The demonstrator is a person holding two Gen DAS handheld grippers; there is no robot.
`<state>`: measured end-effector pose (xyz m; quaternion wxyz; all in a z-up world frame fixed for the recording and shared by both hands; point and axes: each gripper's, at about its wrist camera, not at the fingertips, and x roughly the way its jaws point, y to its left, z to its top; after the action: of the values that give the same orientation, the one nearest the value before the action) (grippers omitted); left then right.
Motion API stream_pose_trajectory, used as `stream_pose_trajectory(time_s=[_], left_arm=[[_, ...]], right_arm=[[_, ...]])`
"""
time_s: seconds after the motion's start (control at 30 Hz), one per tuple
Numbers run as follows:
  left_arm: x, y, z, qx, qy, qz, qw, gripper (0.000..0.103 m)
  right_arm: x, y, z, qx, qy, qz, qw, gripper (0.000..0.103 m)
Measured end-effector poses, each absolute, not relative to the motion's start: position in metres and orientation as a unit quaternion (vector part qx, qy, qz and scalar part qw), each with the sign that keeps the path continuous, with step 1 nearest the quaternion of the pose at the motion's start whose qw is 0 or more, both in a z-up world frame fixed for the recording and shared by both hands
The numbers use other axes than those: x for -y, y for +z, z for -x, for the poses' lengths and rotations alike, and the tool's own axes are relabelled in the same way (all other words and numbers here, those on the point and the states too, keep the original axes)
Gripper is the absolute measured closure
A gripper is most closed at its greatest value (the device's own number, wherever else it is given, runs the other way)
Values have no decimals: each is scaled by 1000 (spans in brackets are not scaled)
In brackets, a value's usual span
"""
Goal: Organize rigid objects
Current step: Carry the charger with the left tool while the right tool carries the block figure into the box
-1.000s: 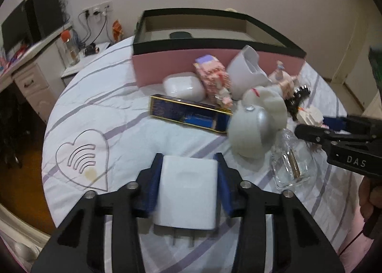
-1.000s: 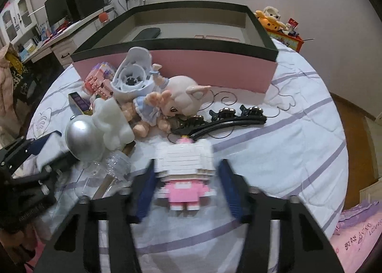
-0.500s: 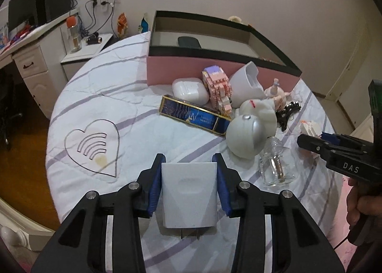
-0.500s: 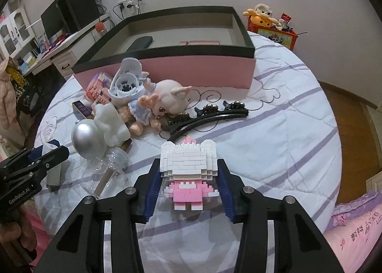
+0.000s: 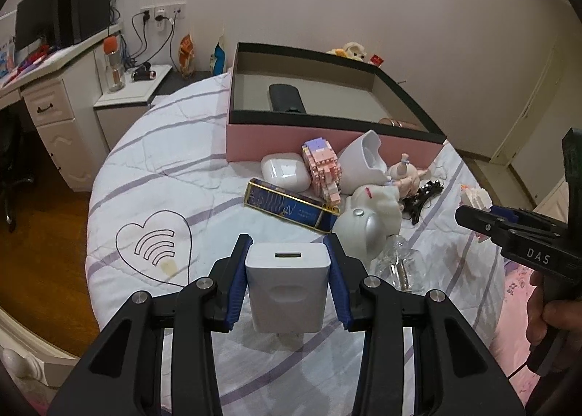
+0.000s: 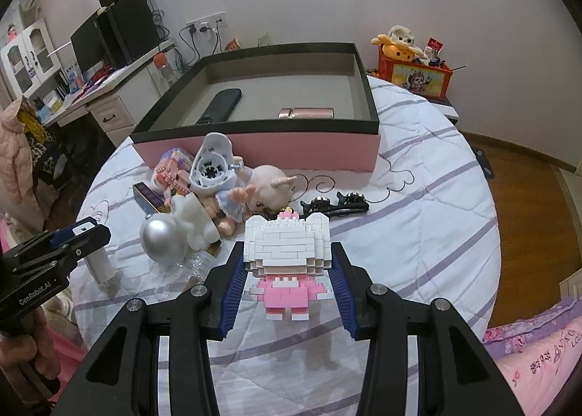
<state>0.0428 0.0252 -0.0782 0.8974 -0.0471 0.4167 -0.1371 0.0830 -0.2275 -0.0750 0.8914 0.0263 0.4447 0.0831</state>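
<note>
The left gripper (image 5: 288, 283) clamps a smooth white charger (image 5: 287, 292) between its ribbed blue pads (image 5: 234, 290), jaws narrowed to the block's width; the rounded block hangs clear of the quilt (image 5: 203, 175), prongs down, a slot on its top face. The right gripper (image 6: 287, 279) grips a brick figure (image 6: 286, 256) the same way: a studded white head with square ears over a pink body, lifted above the bed.

The quilt is white, stitched, striped in lilac, with an outlined heart (image 5: 154, 246) at near left. At the far side sits a shallow box (image 6: 262, 148), pink walls with a black rim and a grey floor; inside lie a flat black remote (image 6: 220, 105) and a glossy pink tube (image 6: 305, 113).

In front of the box the loose pile includes a glossy white earbud case (image 5: 285, 172), a pink brick toy (image 5: 323, 170), a long blue-and-gold carton (image 5: 291, 210), a hollow white plastic shell (image 6: 211, 166), a soft-looking pale doll (image 6: 254, 190), a matte silver dome (image 6: 162, 241), a clear glass bottle (image 5: 400, 266) and a black hair clip (image 6: 334, 205) set with stones.
</note>
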Motion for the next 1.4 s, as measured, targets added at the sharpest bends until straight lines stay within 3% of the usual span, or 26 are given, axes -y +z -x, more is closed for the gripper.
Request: stream_pose_trajectory(time_s=[0.4,0.77,1.4], left_arm=[[-19,-26,-60,-374,-146,35,915,63],[11,26,-154,-343,-159,22,926,63],[55,-50,-295,-436,-145,8,888,63]], right_arm=[[220,-37,-99,-411,94,-8,907,58],[215,7,-191,-386,109,14,916,58],[209,-66,-313,-478,101,9,873,57]])
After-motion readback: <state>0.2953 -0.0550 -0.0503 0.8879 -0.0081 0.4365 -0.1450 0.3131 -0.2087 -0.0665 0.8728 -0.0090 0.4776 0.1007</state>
